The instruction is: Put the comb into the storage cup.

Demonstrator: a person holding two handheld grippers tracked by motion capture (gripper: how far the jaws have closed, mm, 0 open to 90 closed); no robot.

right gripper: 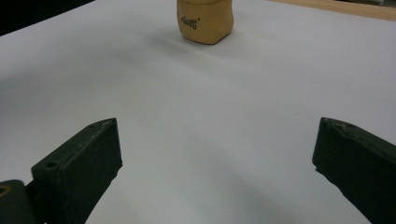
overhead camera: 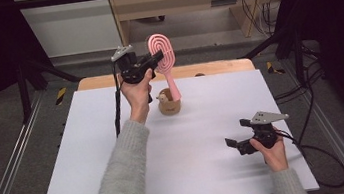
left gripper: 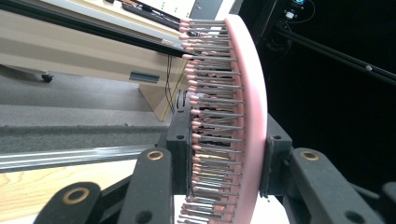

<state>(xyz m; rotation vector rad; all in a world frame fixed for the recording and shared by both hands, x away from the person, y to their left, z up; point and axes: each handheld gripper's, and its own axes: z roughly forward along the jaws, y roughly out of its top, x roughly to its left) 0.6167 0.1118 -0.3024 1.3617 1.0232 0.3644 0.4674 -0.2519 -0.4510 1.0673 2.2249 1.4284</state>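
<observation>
the pink hairbrush (overhead camera: 163, 58) stands nearly upright over the far middle of the white desk (overhead camera: 91, 153), its long axis running from the oval, slotted head at the top down through the thin handle, which leans a little to the right as it goes down and ends in or just behind the small tan holder (overhead camera: 169, 104); the pictures do not settle whether the handle tip is inside it. the holder sits on the desk near the far edge, about midway between the left and right edges. the left gripper (overhead camera: 155, 60) is raised above the desk near that far edge and is closed on the brush head from the side, one jaw pressed on the bristle face and the other on the smooth pink back, as the left gripper view (left gripper: 224, 154) shows, with the bristles pointing to that view's left. the left hand (overhead camera: 136, 92) wraps the gripper's body, wrist bent upward, and the grey-sleeved forearm reaches in diagonally from the near edge. the right gripper (overhead camera: 230, 143) rests low near the near right corner of the desk, held in the right hand (overhead camera: 273, 151), its jaws spread wide with nothing between them, aimed toward the holder (right gripper: 204, 19), well apart from it.
</observation>
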